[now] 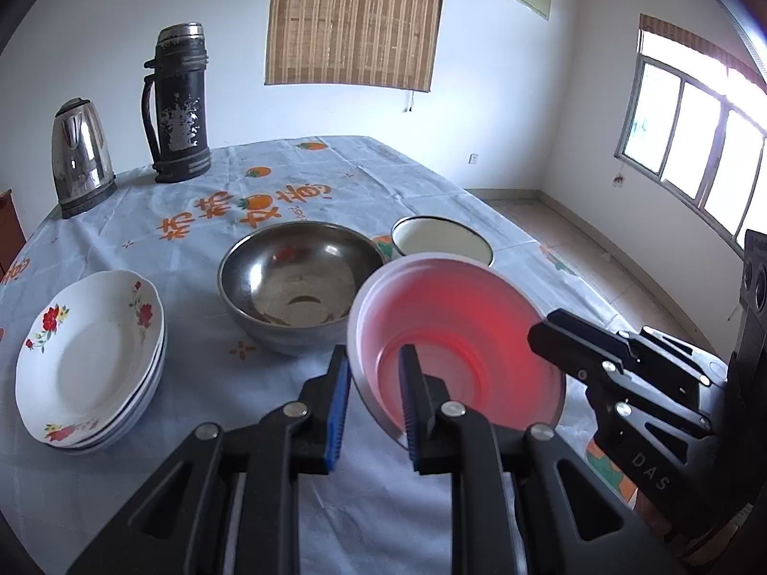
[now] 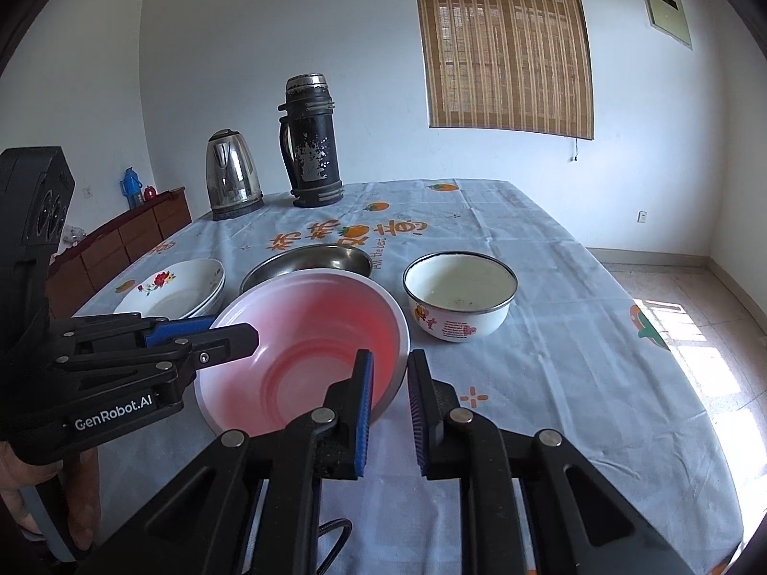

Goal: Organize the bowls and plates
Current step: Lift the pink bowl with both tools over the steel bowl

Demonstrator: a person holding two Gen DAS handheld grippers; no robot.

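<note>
white walls and a bamboo blind (image 2: 508,43) back our bench (image 2: 551,335), whose fruit-print cloth carries a kettle (image 1: 81,158), a black flask (image 1: 180,105), stacked flowered plates (image 1: 91,359), a steel bowl (image 1: 297,282) and an enamel bowl (image 2: 460,294). we see the pink bowl (image 2: 307,350) tilted near the front between both tools. our left tool (image 1: 371,407) straddles its rim with a narrow gap, not clearly clamped, and our right tool (image 2: 389,407) straddles the opposite rim, equally narrow.
</note>
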